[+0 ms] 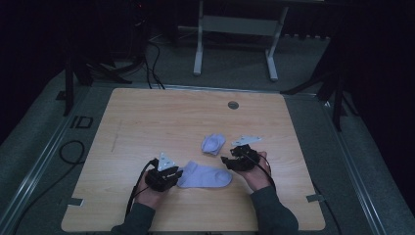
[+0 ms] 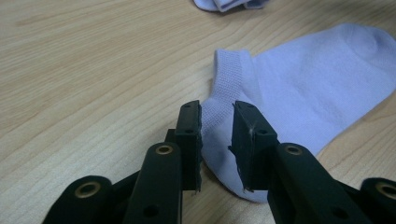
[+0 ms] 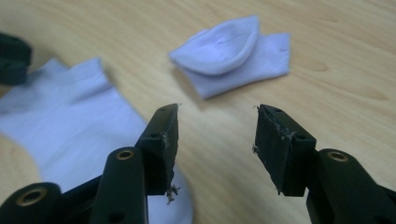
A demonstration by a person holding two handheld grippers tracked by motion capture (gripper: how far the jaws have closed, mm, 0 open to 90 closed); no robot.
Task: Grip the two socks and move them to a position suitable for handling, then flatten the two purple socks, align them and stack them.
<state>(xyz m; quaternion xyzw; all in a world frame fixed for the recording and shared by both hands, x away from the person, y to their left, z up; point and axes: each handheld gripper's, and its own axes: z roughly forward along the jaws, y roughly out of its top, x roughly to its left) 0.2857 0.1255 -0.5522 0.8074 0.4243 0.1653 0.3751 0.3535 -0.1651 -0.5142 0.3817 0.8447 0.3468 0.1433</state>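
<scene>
A pale lilac sock (image 1: 205,176) lies flat on the wooden table (image 1: 156,117) between my two hands. My left gripper (image 1: 177,175) sits at its cuff end; in the left gripper view the jaws (image 2: 217,112) stand a little apart over the ribbed cuff (image 2: 229,79), and the pads do not press on the cloth. My right gripper (image 1: 226,160) hovers just past the toe end, open with nothing between its fingers (image 3: 217,109). A second sock (image 1: 213,143), folded into a small bundle (image 3: 233,51), rests on the table beyond the right gripper.
A round grommet (image 1: 233,105) sits near the table's far edge. Cables trail from both grippers toward the person's sleeves. Beyond the table stand a white desk frame (image 1: 235,39) and dark tripod legs (image 1: 337,93). Bare wood spreads to the left and far side.
</scene>
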